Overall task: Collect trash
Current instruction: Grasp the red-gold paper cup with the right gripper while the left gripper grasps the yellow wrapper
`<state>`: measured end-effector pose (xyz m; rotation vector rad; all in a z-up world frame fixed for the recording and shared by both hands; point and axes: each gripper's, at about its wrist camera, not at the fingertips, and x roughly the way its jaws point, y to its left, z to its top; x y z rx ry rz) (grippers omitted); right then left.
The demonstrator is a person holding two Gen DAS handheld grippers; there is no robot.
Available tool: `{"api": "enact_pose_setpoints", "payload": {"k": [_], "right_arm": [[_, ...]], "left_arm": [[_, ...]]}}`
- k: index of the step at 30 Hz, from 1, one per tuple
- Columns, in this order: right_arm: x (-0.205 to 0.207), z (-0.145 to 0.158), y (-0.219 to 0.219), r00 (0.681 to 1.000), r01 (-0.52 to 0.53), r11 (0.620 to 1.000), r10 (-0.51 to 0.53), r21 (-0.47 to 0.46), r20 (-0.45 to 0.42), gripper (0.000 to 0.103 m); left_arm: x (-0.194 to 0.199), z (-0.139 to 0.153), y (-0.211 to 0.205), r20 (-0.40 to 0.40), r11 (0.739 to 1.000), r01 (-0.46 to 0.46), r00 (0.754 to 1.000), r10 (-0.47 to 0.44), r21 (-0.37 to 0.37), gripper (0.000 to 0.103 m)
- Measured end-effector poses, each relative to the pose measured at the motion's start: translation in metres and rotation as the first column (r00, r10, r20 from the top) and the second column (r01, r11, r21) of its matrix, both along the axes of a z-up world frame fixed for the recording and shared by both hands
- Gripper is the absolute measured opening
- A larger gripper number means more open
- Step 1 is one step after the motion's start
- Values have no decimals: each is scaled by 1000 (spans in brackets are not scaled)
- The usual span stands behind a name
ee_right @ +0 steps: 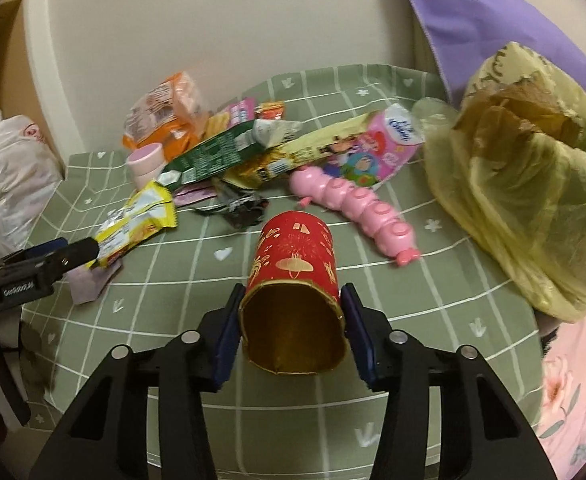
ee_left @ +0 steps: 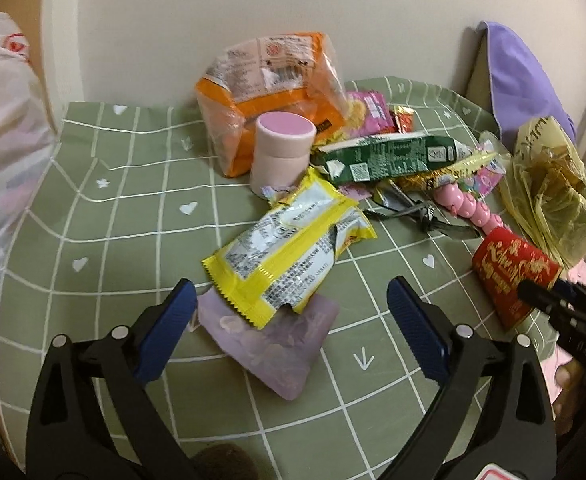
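Note:
A red and gold paper can [ee_right: 293,256] lies on its side on the green checked tablecloth [ee_right: 413,320], its open end facing me. My right gripper [ee_right: 292,292] is shut on it, one blue pad against each side of the rim. From the left wrist view, the red can [ee_left: 509,276] and the right gripper [ee_left: 541,296] sit at the right edge. My left gripper [ee_left: 293,286] stands wide open over a yellow snack wrapper [ee_left: 289,256] that lies on a purple packet [ee_left: 277,344]; its pads touch neither.
More trash is piled at the back by the wall: an orange bag [ee_left: 269,88], a pink jar [ee_left: 281,152], a green wrapper [ee_left: 389,156] and a pink caterpillar toy [ee_right: 357,204]. A yellow plastic bag [ee_right: 533,200] stands at right, a white bag [ee_left: 1,140] at left.

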<state>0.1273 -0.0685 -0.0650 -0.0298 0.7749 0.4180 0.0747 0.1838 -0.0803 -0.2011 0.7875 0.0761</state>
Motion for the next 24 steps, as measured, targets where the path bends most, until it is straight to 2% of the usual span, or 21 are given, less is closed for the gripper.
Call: {"api": "enact_pose_setpoints", "payload": {"k": [5,9,11,20,22,23,24], "right_arm": [[3,6,-19,998,55,998,-55,15,0,44],[2,8,-29,997,75,997,-75,10,-2,44],[1,9,-32,997,82,997,-82,5,-2,44],[-7,11,-42,994,111,994,-111,-1,4,44],[-9,10,-45,993,118,993,-118,-2,1,44],[-10,10,-48,992,124,992,-124,-1,-1,44],[-11,9,-49,992,127,992,-127,-1,-2,44]], "left_arm": [[10,-5,7,-47,1000,3,999,-4,-13,92],[22,-7,10,-67,999,0,998,2,33,90],[27,-9,11,-85,998,2,996,3,56,83],[28,-16,25,-124,997,-31,992,23,-65,53],[27,-15,21,-117,997,-22,993,14,-69,41],[27,-15,19,-115,998,-18,993,10,-68,40],[27,-13,16,-111,998,-11,994,3,-65,34]]}}
